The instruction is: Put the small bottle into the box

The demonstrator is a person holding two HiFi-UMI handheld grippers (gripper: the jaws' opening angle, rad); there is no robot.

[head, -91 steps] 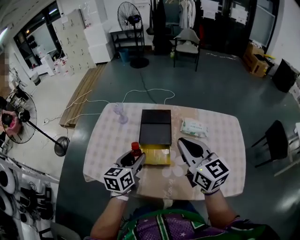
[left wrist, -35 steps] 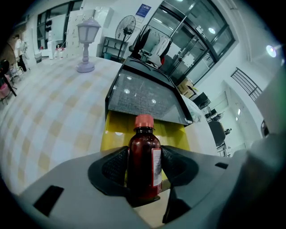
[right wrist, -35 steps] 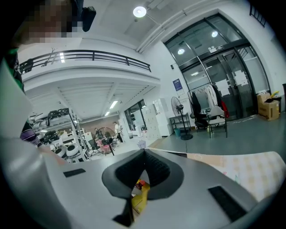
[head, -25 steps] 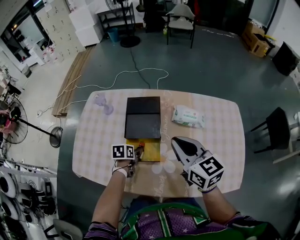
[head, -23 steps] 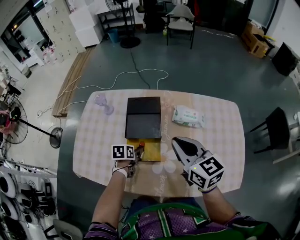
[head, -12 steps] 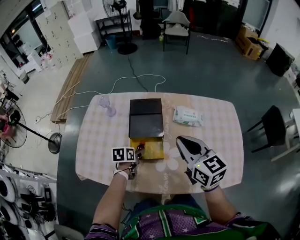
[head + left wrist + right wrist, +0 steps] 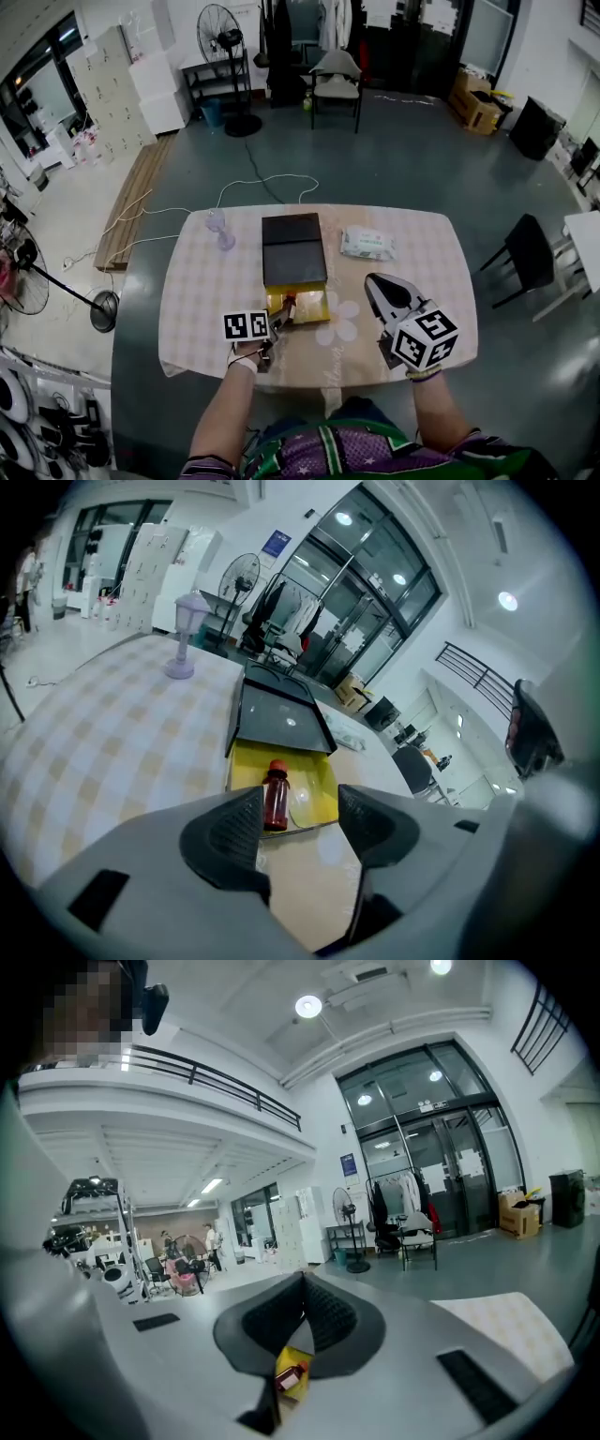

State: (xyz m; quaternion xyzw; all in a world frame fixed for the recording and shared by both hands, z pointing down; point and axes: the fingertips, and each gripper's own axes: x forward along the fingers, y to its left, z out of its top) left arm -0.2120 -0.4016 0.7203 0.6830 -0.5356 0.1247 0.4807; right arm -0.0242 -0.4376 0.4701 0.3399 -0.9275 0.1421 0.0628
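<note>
The small red-capped bottle (image 7: 275, 800) lies on its side in the yellow tray of the box (image 7: 319, 789), whose black lid (image 7: 277, 716) stands open behind it. In the head view the bottle (image 7: 287, 310) rests at the tray's left side. My left gripper (image 7: 300, 804) sits just short of the tray's near edge, open, with nothing between its jaws; in the head view the left gripper (image 7: 277, 322) is at the tray's front left corner. My right gripper (image 7: 371, 279) hovers to the right of the box, shut and empty; its own view shows the right gripper (image 7: 303, 1281) with jaws closed together.
A pack of wet wipes (image 7: 367, 243) lies at the table's back right. A small purple lamp (image 7: 218, 226) stands back left of the box. The checked tablecloth (image 7: 202, 291) covers the table. A black chair (image 7: 523, 260) stands off to the right.
The left gripper, earlier shut on the upright bottle beside the box, has let it go; the bottle now lies in the yellow tray. The right gripper has stayed beside the box.
</note>
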